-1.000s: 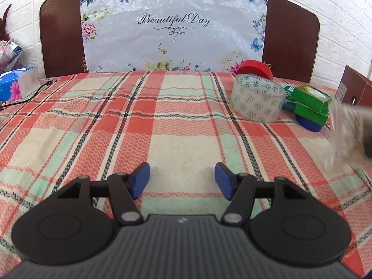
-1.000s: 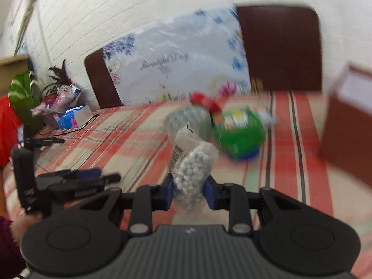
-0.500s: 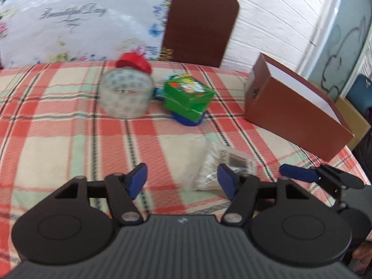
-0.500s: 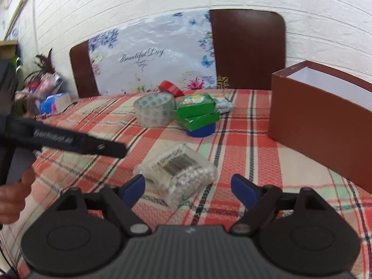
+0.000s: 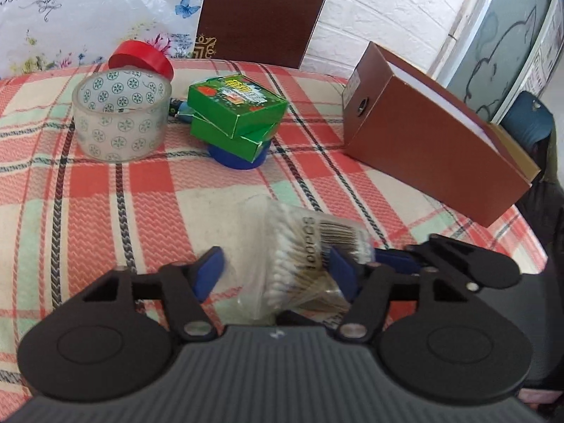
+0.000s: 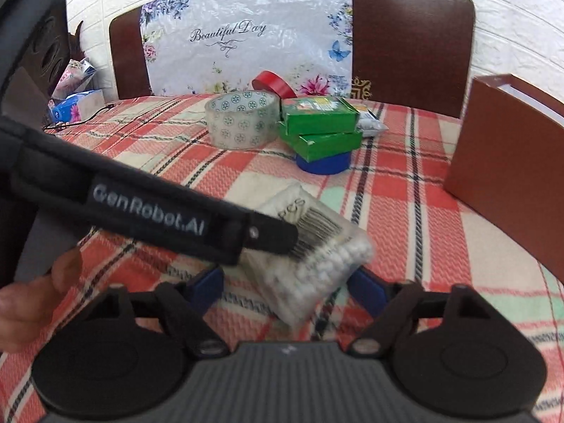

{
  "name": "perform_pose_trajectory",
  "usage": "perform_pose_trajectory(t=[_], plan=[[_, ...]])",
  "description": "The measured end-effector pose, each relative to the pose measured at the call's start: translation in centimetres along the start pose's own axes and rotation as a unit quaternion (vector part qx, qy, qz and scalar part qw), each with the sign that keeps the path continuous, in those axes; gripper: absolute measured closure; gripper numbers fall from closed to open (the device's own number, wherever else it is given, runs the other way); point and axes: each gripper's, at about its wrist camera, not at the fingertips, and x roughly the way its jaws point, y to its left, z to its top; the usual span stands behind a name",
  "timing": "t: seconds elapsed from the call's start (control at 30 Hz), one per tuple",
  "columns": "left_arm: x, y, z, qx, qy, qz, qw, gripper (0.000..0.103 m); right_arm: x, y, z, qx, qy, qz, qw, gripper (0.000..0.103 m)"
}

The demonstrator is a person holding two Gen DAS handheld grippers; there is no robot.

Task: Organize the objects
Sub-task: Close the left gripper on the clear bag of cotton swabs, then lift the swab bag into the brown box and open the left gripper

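While the plaid-covered counter (image 5: 105, 190) carries a brown box (image 5: 433, 141) at its right edge, clear tape (image 5: 121, 116) and green boxes (image 5: 236, 105) sit toward its far edge. Both the left hand-held gripper (image 5: 276, 271) and right hand-held gripper (image 6: 285, 285) gape wide around the cotton swab bag (image 5: 303, 257), near the front edge.

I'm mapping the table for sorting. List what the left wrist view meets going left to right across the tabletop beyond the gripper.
Clear tape roll → green boxes → brown box. The red roll and the blue roll overlap these, so they are left out.
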Motion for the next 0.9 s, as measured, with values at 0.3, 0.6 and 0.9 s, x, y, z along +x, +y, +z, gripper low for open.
perform_pose_trajectory(t=[0.3, 0.6, 0.9], plan=[[-2.0, -2.2, 1.0, 0.011, -0.019, -0.023, 0.9995, 0.066, -1.9, 0.0, 0.4, 0.024, -0.034, -0.019, 0.999, 0.054], [-2.4, -12.2, 8.5, 0.110, -0.084, -0.074, 0.9876, 0.066, -8.8, -5.6, 3.5, 0.023, -0.147, -0.115, 0.982, 0.056], [5.3, -19.8, 12.5, 0.165, -0.071, -0.096, 0.9790, 0.066, -9.8, -16.8, 5.4, 0.070, -0.146, -0.187, 0.969, 0.056]])
